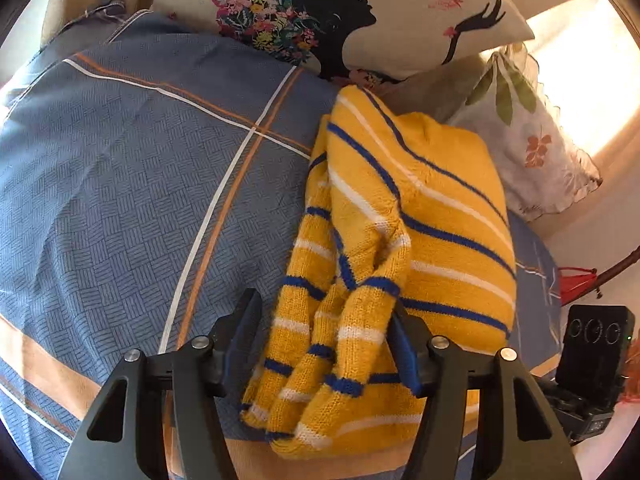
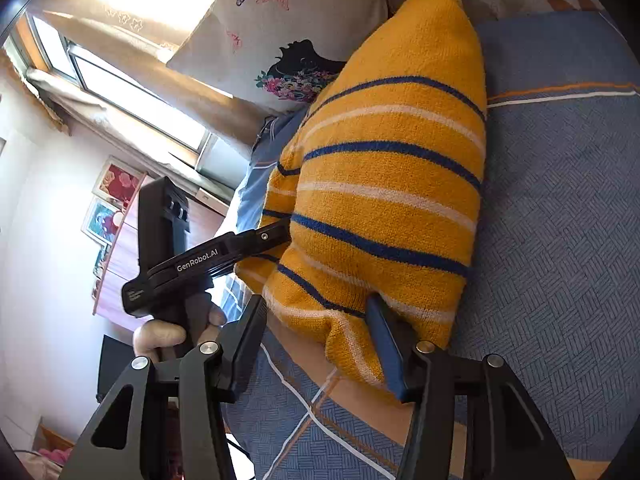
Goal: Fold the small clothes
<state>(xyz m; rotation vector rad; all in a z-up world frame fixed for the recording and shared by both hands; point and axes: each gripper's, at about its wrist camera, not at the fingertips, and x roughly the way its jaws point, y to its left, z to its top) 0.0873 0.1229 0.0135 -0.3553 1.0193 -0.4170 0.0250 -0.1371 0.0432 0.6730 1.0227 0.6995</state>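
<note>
A yellow knit sweater point(image 1: 424, 216) with blue and white stripes lies folded on the blue checked bedsheet point(image 1: 132, 184), just below a printed pillow point(image 1: 360, 12). The left gripper point(image 1: 326, 332) has its jaws apart around a bunched sleeve. The right gripper point(image 2: 316, 340) is also spread, one finger point(image 2: 384, 344) tucked against the sweater's hem.

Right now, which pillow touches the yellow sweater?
The silhouette pillow, printed with a woman's black profile; the sweater reaches its lower edge. The leaf-print pillow sits apart.
</note>
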